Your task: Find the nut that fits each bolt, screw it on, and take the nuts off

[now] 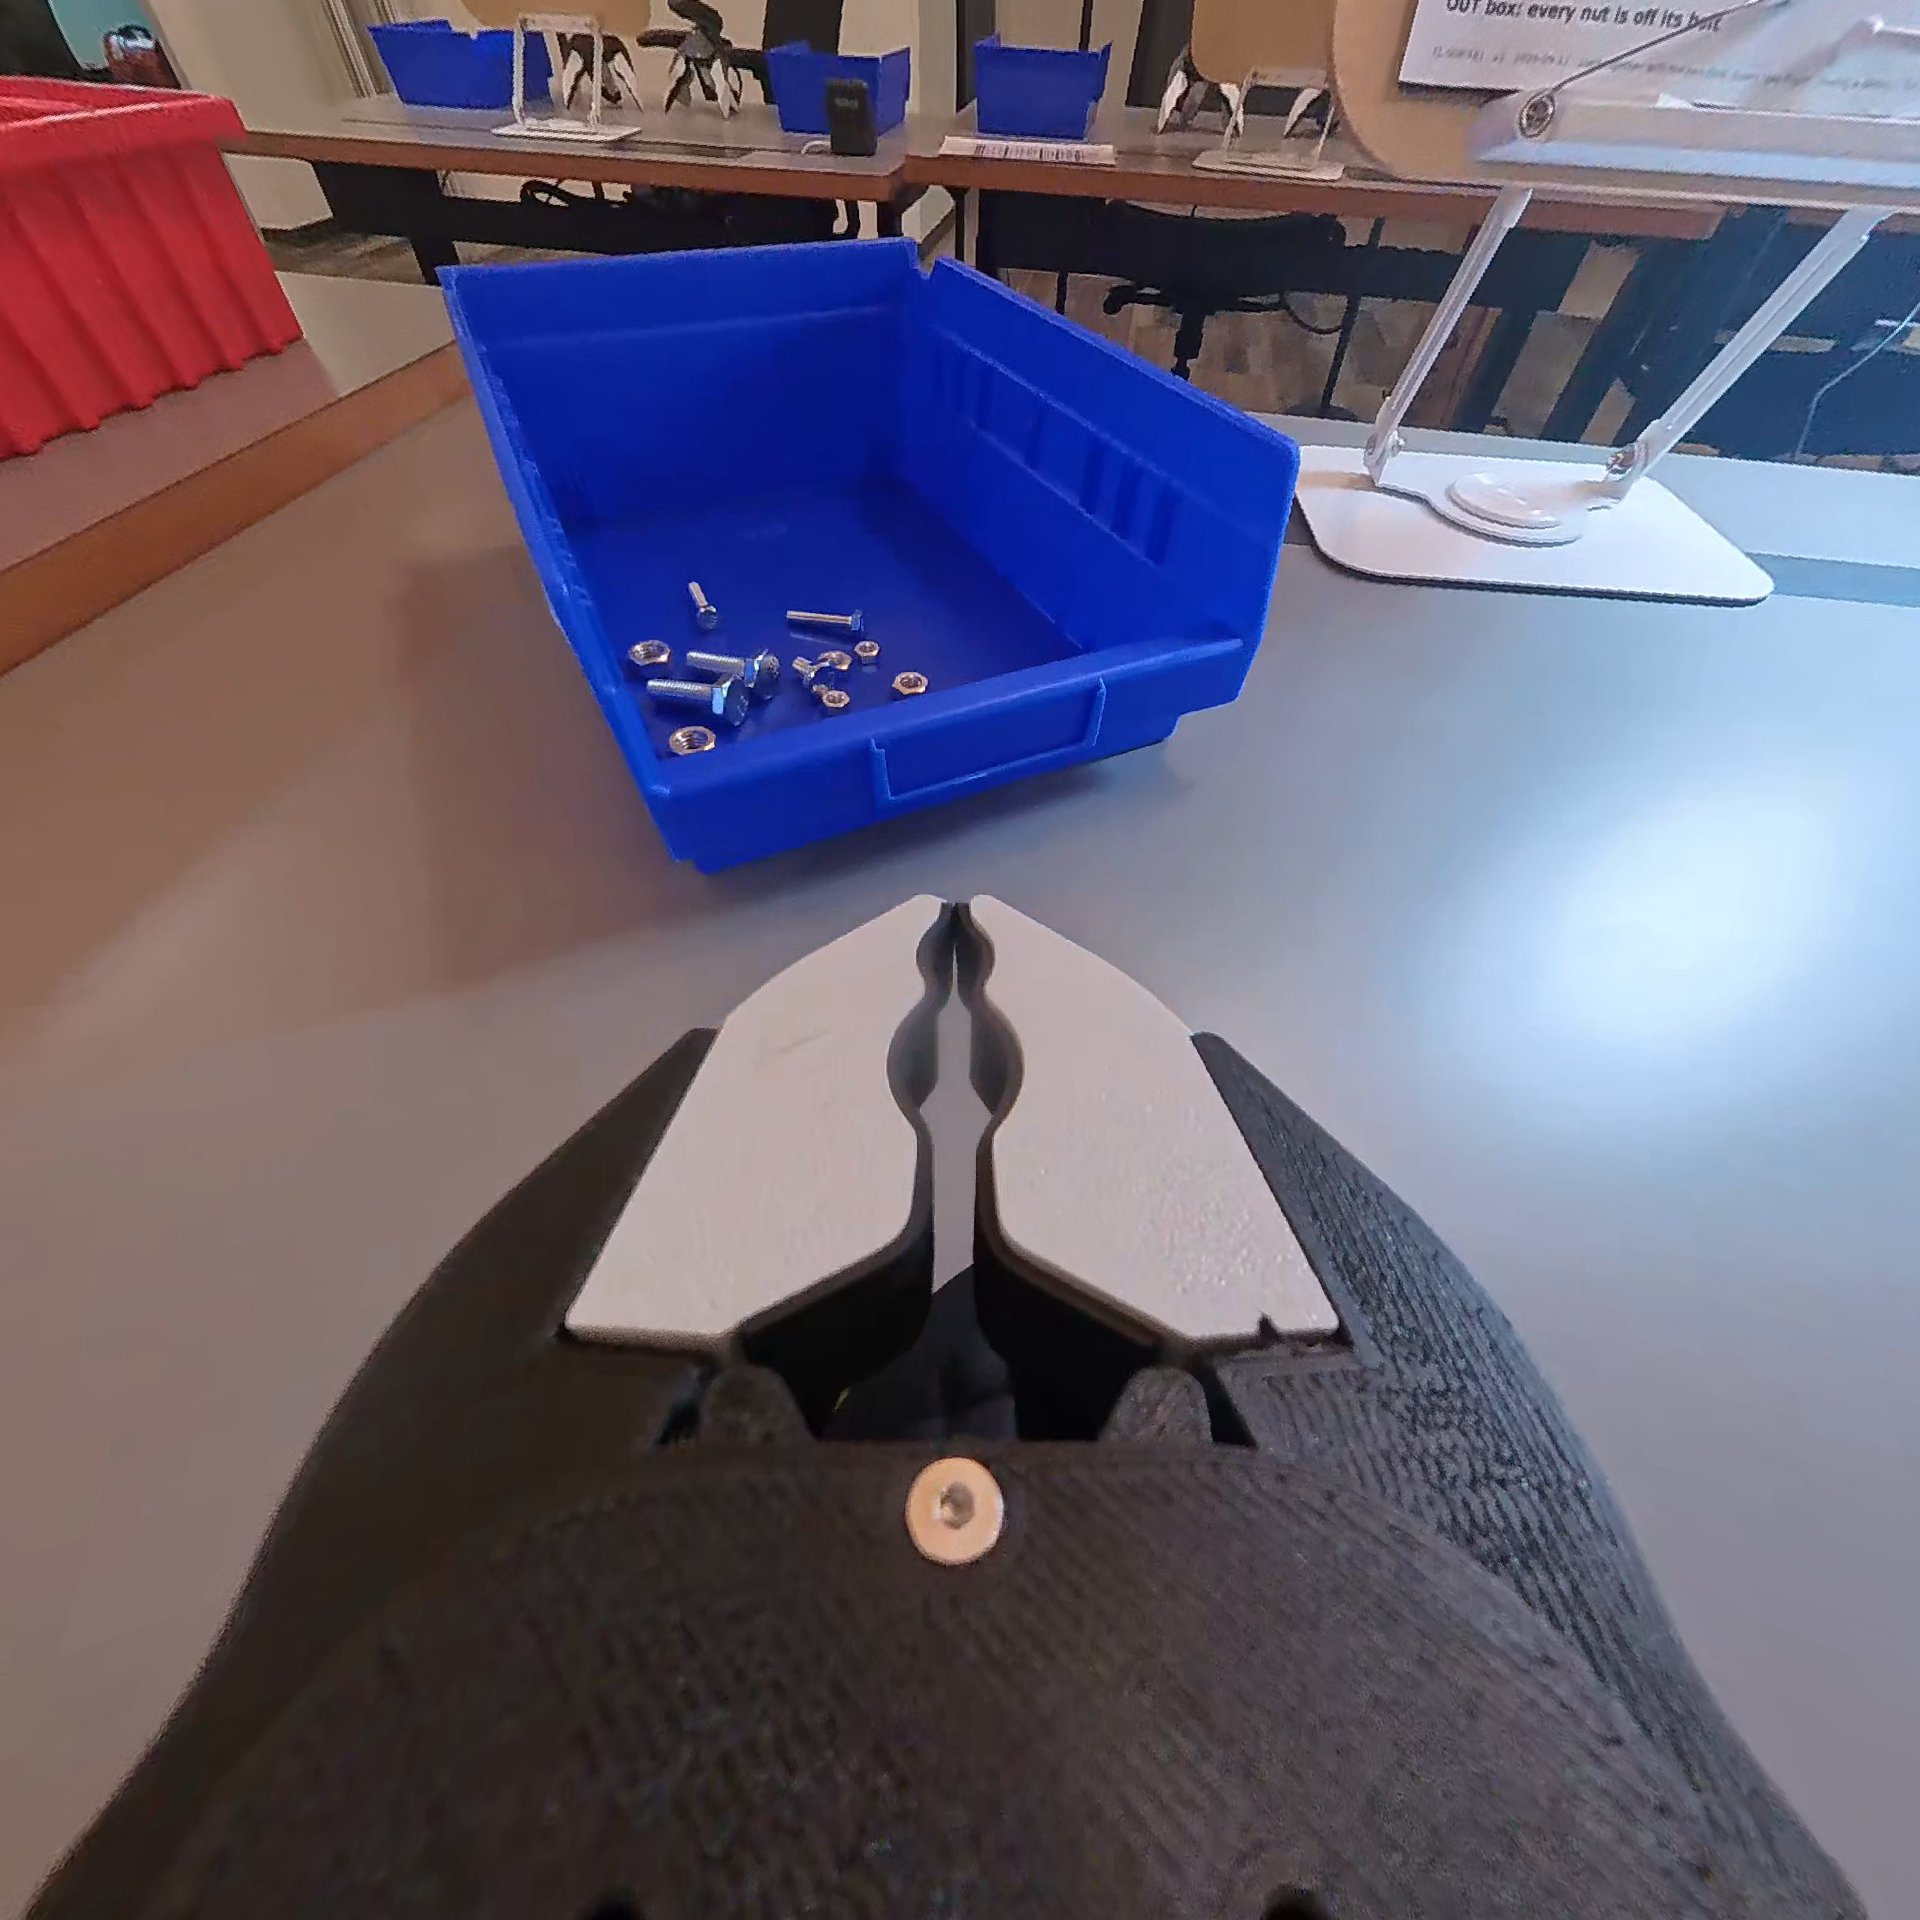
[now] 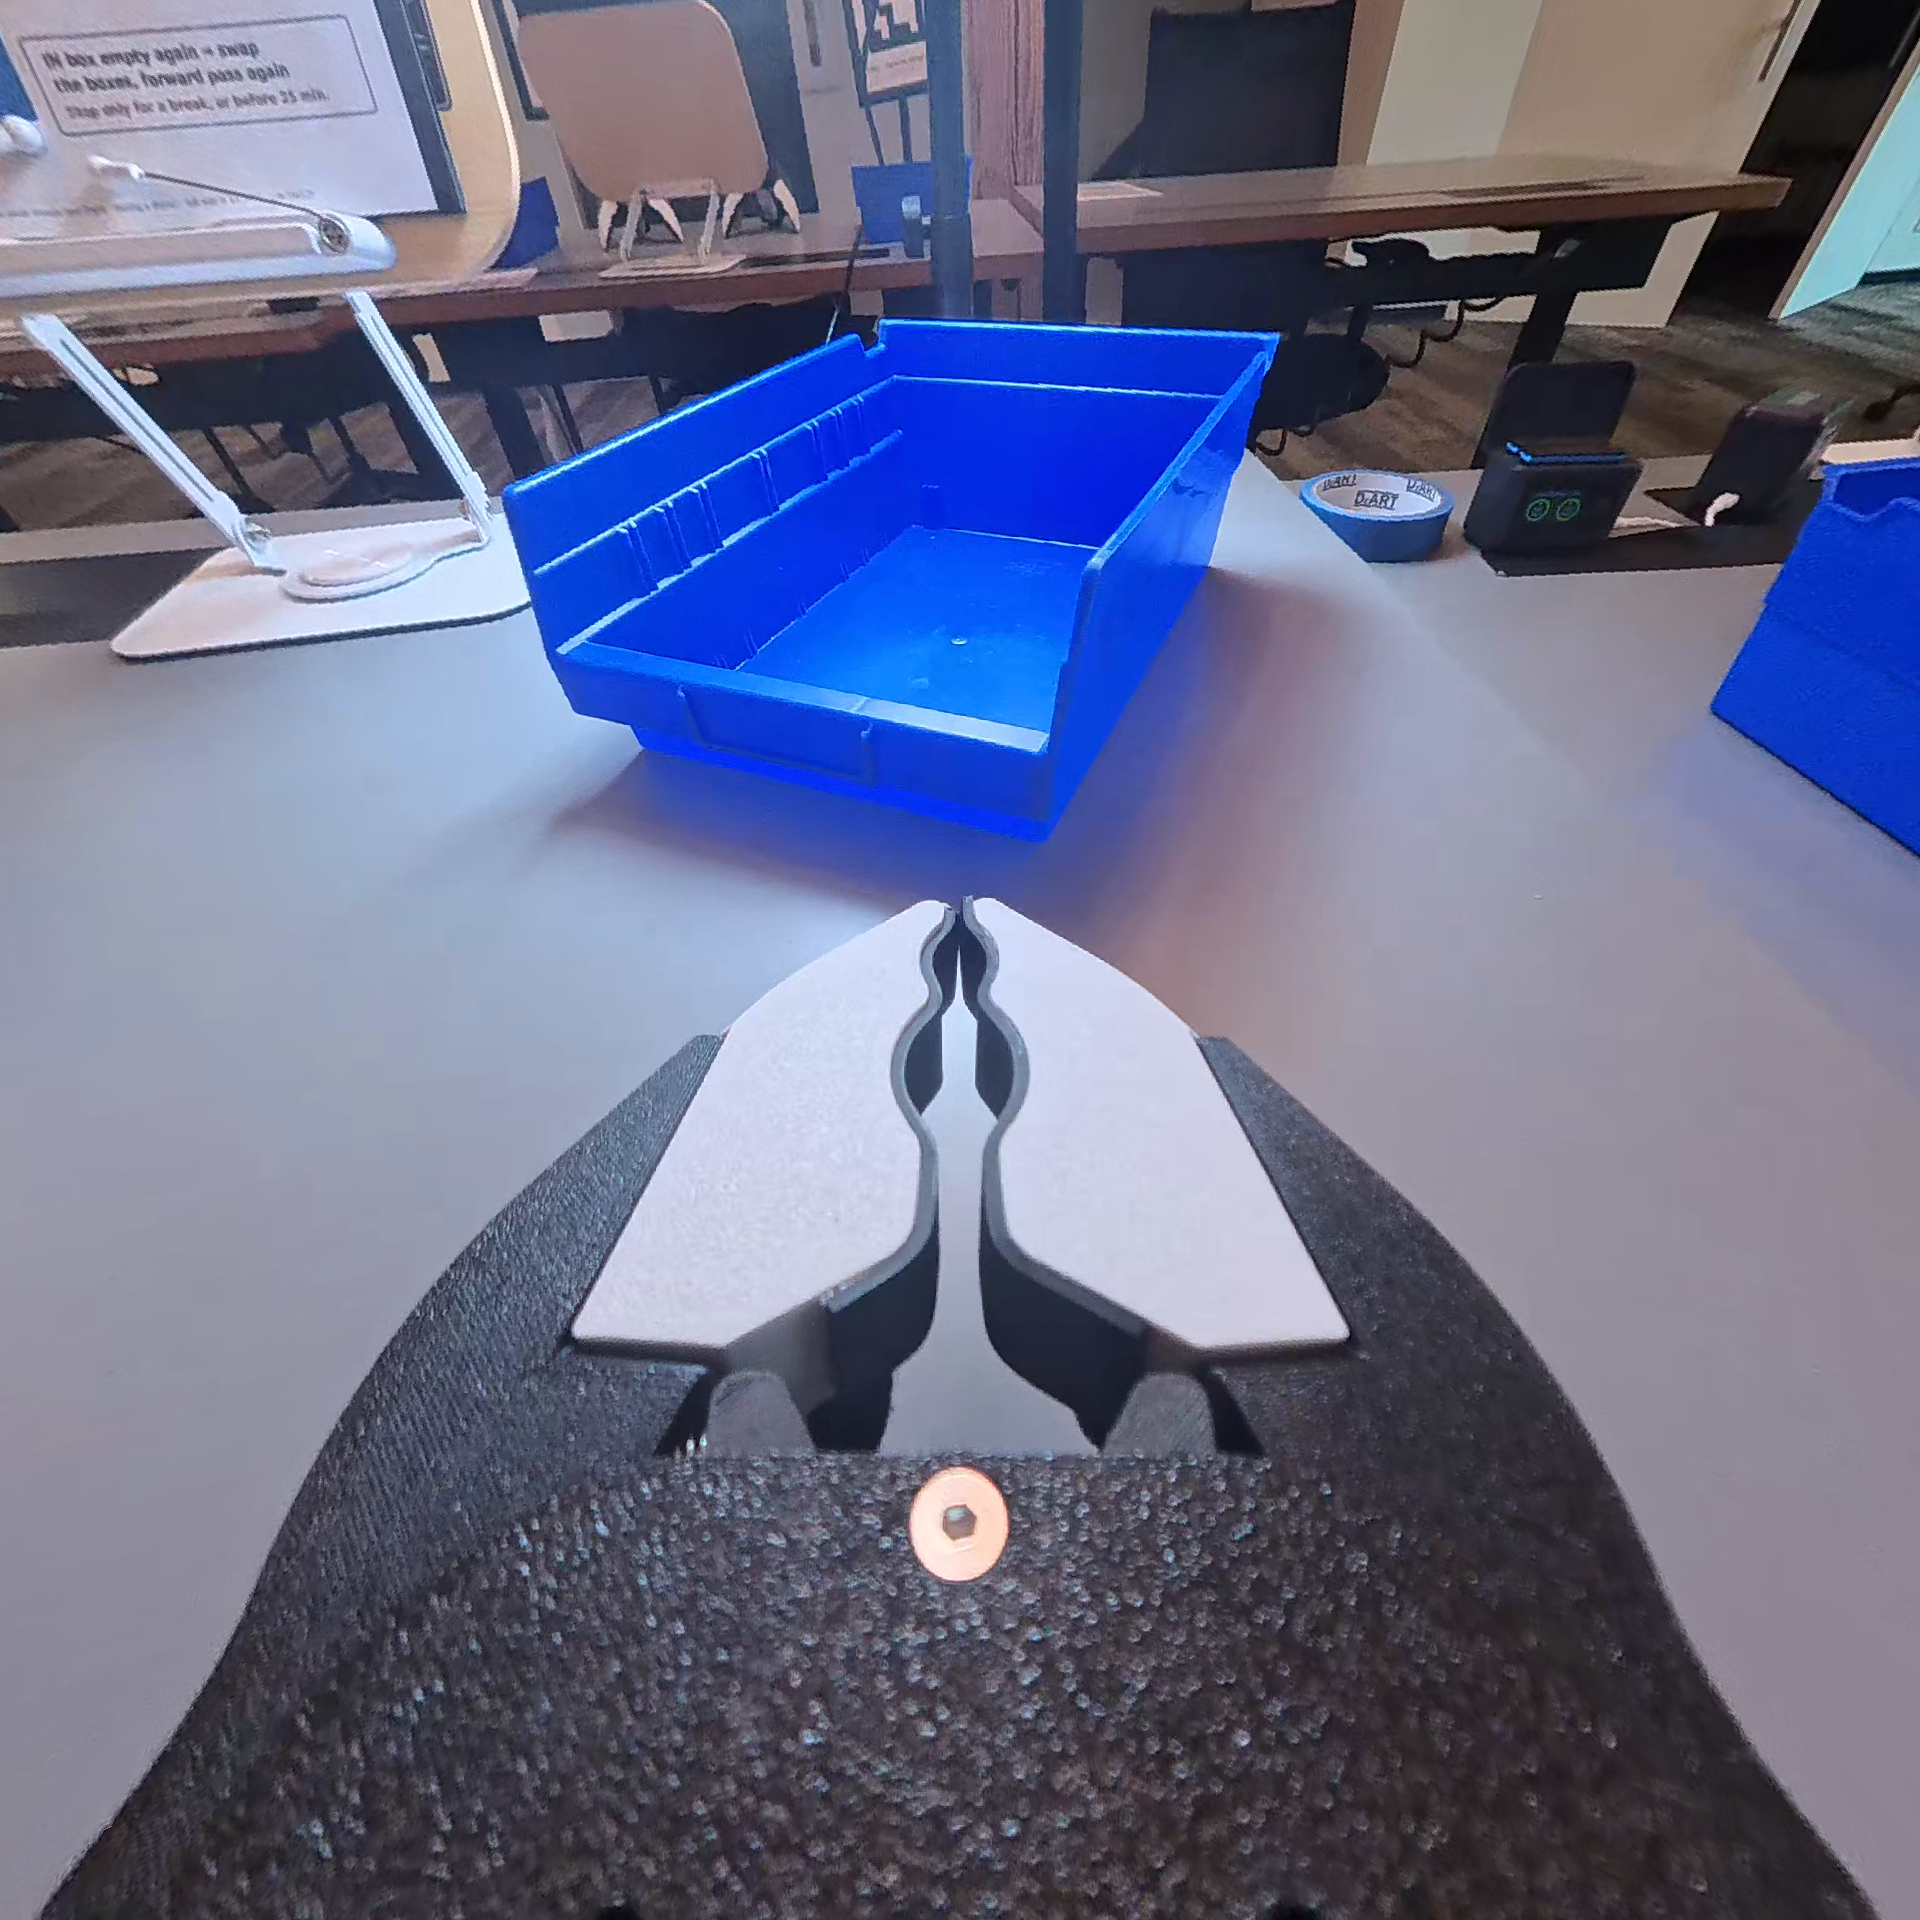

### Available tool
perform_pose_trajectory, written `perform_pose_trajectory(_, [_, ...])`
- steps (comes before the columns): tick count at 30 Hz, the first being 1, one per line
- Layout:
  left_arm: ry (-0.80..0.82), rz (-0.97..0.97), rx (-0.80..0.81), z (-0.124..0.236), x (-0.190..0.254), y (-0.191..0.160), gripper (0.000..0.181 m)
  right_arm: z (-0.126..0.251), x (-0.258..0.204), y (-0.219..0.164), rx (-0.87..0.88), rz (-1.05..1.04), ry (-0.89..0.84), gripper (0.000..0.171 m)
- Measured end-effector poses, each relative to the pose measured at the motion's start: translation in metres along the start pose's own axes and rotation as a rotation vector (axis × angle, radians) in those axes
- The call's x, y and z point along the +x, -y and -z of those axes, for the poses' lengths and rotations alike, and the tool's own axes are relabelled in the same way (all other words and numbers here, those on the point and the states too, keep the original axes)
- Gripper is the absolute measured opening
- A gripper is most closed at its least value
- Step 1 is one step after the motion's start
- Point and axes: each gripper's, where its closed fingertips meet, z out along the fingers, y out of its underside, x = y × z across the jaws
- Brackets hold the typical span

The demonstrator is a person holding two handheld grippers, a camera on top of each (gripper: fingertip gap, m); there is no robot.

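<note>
- Here the left gripper (image 1: 958, 912) hovers low over the grey counter (image 1: 1455, 935), its jaws pressed together at the tips and pinching nothing.
- Just ahead of it on the counter stands a blue bin (image 1: 1101, 499), its low front wall facing the gripper.
- Loose hardware lies in the near left corner of that bin's floor: two thick bolts (image 1: 698, 694) side by side, touching or nearly so, and two thinner bolts (image 1: 826, 621) a little farther back.
- Around them lie several nuts, the largest nut (image 1: 690, 740) closest to the front wall, another large nut (image 1: 646, 655) to the left of the thick bolts, and smaller nuts (image 1: 908, 683) to the right; a wing nut (image 1: 821, 668) sits among these.
- None of the nuts looks threaded onto a bolt, as far as the picture shows.
- To the right of the bin, a white stand (image 1: 1527, 540) rests its flat base on the counter; a red bin (image 1: 114, 260) sits off to the left on a lower surface.
- The right gripper (image 2: 961, 909) is likewise low over the counter, jaws closed tip to tip with nothing between them.
- In front of it stands a second blue bin (image 2: 1143, 540), with no hardware visible on its floor.
- Beyond that bin to the right are a roll of blue tape (image 2: 1374, 514) and a small black device (image 2: 1553, 488); part of another blue bin (image 2: 1839, 665) shows at the right edge.
</note>
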Motion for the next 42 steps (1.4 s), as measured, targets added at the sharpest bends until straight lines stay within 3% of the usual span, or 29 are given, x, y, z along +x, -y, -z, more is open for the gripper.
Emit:
perform_pose_trajectory(3, [-0.064, -0.009, 0.038, 0.001, 0.011, 0.007, 0.0, 0.001, -0.007, 0.004, 0.022, 0.02, 0.038, 0.0])
perform_pose_trajectory(6, [-0.226, -0.032, 0.093, 0.003, 0.041, 0.021, 0.0, 0.008, -0.034, 0.016, 0.096, 0.085, 0.204, 0.002])
perform_pose_trajectory(15, [-0.716, -0.279, 0.185, 0.017, 0.167, 0.057, 0.0, 0.013, -0.122, 0.024, 0.093, 0.288, 0.593, 0.007])
perform_pose_trajectory(24, [-0.931, -0.534, 0.175, 0.013, 0.278, 0.041, 0.0, 0.03, -0.225, 0.05, 0.121, 0.317, 0.973, 0.009])
perform_pose_trajectory(33, [-0.819, -0.767, 0.037, -0.043, 0.324, -0.001, 0.0, 0.083, -0.311, 0.053, 0.169, 0.419, 1.232, 0.001])
perform_pose_trajectory(42, [-0.587, -0.995, -0.005, -0.082, 0.316, -0.021, 0.0, 0.059, -0.34, 0.03, 0.077, 0.63, 1.005, 0.0])
